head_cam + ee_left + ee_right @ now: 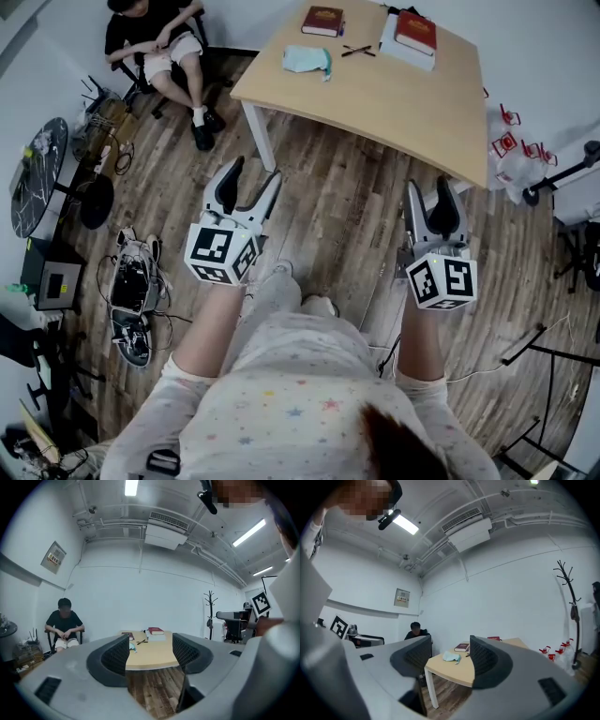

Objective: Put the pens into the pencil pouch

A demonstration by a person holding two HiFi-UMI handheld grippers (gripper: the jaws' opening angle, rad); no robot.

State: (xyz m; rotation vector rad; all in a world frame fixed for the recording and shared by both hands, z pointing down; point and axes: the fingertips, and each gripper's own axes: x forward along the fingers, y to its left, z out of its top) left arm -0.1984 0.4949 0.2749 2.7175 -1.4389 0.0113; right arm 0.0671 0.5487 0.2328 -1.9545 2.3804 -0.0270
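Right now the person stands on the wood floor [328, 187] and holds both grippers out flat, pointing at the bench [403, 103]. Nothing has been picked up yet.

The left gripper [253, 173] is open wide, with only air between its jaws. The right gripper [429, 192] is open too, and it is empty as well.

The pens [356, 51] lie on the bench, far ahead of both grippers and well apart from them. From the left gripper they are ahead and a bit to the right. From the right gripper they are ahead and to the left. So they sit about in the middle, and I cannot say which gripper is nearer. The two dark pens lie crossed over each other, and they run mostly sideways, across the way the grippers point.

The pouch [307, 60] is light blue-green and lies just to the left of the pens, more in line with the left gripper. A red book [322, 21] lies past the pouch, and another red book [415, 32] sits on white books to the right of the pens.

I think the person has to walk up to the bench first.
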